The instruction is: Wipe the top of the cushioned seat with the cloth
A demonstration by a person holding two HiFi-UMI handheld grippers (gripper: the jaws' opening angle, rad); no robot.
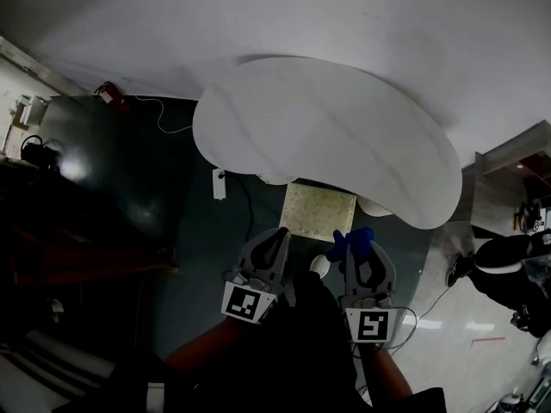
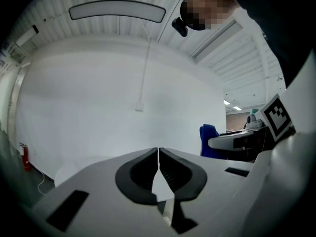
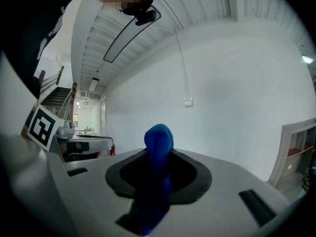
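Cushioned seat [image 1: 318, 211] on floor, tucked at near edge of white worktop [image 1: 327, 136], just beyond both claws. Right claw [image 3: 158, 153] clamped on blue cloth [image 3: 158, 136]; left claw [image 2: 158, 153] closed, empty.

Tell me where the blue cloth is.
Head view, right of centre: the blue cloth is clamped in the right tongs, close to the cushioned seat.

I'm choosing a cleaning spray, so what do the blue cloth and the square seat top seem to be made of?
The cloth looks like soft, napped blue fabric, perhaps microfibre: its bunched end is rounded, fuzzy and matte. The cushioned seat has a pale yellowish, mottled, dull top; whether it is fabric or vinyl cannot be told from the head view.
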